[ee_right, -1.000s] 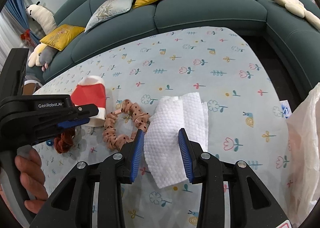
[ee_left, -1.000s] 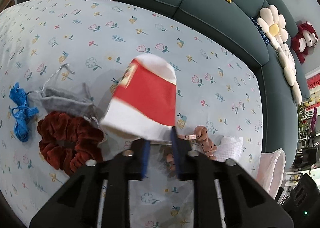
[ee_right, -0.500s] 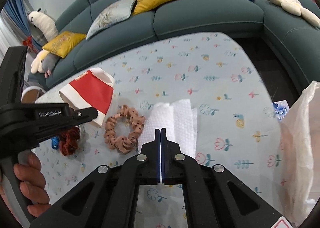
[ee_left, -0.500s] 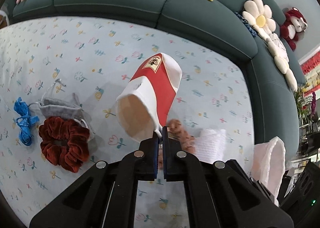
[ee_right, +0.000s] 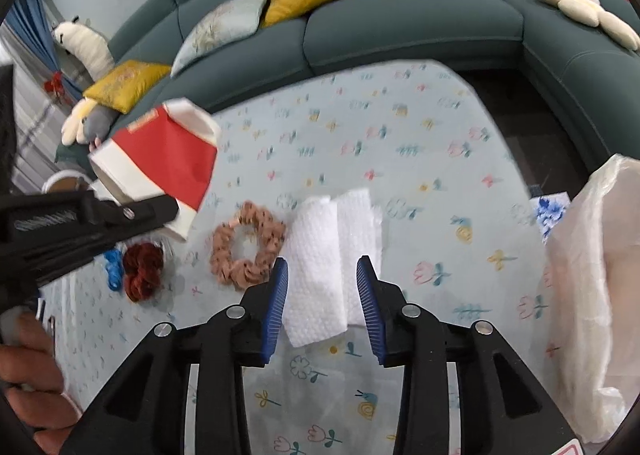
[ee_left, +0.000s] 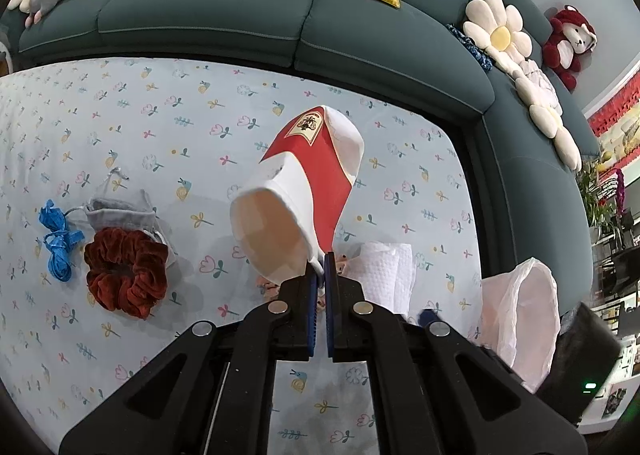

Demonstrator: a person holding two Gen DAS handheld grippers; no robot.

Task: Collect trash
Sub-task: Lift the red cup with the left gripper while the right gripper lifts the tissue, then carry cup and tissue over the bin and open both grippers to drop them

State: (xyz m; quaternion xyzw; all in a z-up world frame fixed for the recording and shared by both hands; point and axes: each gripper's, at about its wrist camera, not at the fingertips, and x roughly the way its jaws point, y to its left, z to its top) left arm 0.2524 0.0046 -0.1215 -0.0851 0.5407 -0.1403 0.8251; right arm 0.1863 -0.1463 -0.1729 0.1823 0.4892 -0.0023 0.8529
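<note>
Floral tablecloth (ee_left: 120, 103) before a teal sofa: the left gripper (ee_left: 319, 275) pinches the red-and-white paper cup (ee_left: 304, 191) by its rim, lifted clear. The right gripper (ee_right: 322, 295) is opening astride the white paper towel (ee_right: 324, 255), which lies unheld on the cloth. Nothing visibly sits in the pale plastic bag (ee_right: 592, 275) at the table's right edge yet, so both pieces remain to be bagged.

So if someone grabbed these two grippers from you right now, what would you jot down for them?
Left gripper: shut on the rim of the red-and-white paper cup, lifted clear of the table.
Right gripper: jaws opening, poised over the white paper towel, which lies on the table between them, not gripped.
Trash bag: open, at the table's right edge.
Done: cup picked up.
Left: drop the cup in the bag, then grab and bag the towel. The scrunchies, the grey pouch and the blue ribbon probably stay.
</note>
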